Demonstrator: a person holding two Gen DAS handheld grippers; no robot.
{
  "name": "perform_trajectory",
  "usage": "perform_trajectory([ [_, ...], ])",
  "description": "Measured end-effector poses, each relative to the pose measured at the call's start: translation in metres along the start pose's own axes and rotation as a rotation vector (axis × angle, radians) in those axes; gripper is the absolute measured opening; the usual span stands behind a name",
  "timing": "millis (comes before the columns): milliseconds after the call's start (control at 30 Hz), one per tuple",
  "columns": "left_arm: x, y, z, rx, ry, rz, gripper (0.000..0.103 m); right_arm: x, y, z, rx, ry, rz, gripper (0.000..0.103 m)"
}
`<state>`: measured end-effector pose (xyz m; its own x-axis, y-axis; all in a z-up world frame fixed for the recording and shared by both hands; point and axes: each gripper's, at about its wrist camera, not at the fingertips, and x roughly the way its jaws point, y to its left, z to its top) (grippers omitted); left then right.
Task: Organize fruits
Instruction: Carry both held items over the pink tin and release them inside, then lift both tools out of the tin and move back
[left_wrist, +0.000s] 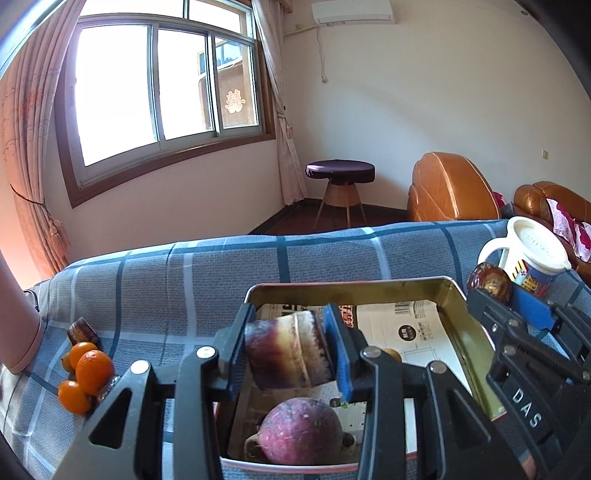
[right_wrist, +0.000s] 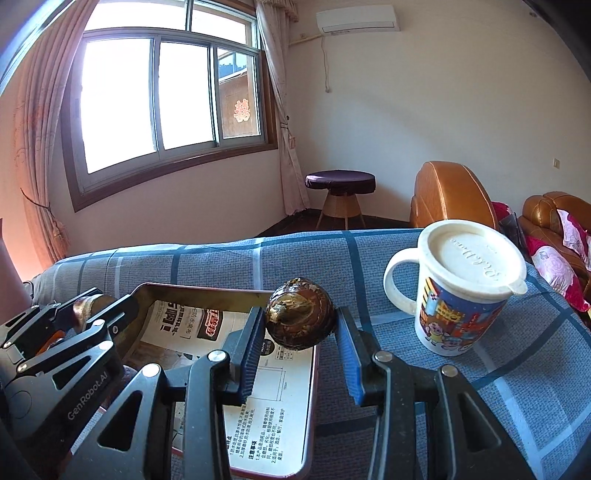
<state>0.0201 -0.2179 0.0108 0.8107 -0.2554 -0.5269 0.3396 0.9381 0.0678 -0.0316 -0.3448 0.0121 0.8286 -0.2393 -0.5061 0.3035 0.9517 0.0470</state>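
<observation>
My left gripper (left_wrist: 290, 350) is shut on a short purple-and-cream cane piece (left_wrist: 288, 350) and holds it above the metal tray (left_wrist: 354, 286). A round purple fruit (left_wrist: 301, 430) lies in the tray's near end. My right gripper (right_wrist: 301, 332) is shut on a dark brown round chestnut-like fruit (right_wrist: 301, 317) just over the tray's right edge (right_wrist: 314, 387). The right gripper also shows in the left wrist view (left_wrist: 495, 291). Three small oranges (left_wrist: 86, 373) and a dark fruit piece (left_wrist: 83, 330) lie on the cloth at the left.
A white lidded mug (right_wrist: 461, 284) stands on the blue checked cloth (right_wrist: 517, 369) right of the tray. Printed paper (right_wrist: 266, 413) lines the tray. A pink cylinder (left_wrist: 18, 325) stands at the far left. Orange armchairs (right_wrist: 450, 199) lie behind the table.
</observation>
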Motion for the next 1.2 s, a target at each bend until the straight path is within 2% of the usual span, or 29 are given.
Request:
perform_trajectory([
  [400,0.025,-0.004,-0.006,0.008,0.091,0.017,0.040,0.022,0.012,-0.003,-0.049,0.114,0.062,0.041],
  [733,0.028,-0.002,-0.007,0.004,0.113,0.020,0.041,0.025,0.016,-0.005,-0.059,0.142,0.074,0.042],
  [933,0.025,-0.008,-0.005,0.025,0.095,0.026,0.041,0.026,0.017,-0.004,-0.061,0.147,0.072,0.042],
  [1033,0.023,-0.010,-0.006,0.030,0.087,0.031,0.043,0.026,0.017,-0.004,-0.057,0.140,0.071,0.042],
  [1200,0.019,-0.005,-0.006,0.001,0.069,0.048,0.062,0.023,0.015,-0.004,-0.049,0.128,0.051,0.047],
])
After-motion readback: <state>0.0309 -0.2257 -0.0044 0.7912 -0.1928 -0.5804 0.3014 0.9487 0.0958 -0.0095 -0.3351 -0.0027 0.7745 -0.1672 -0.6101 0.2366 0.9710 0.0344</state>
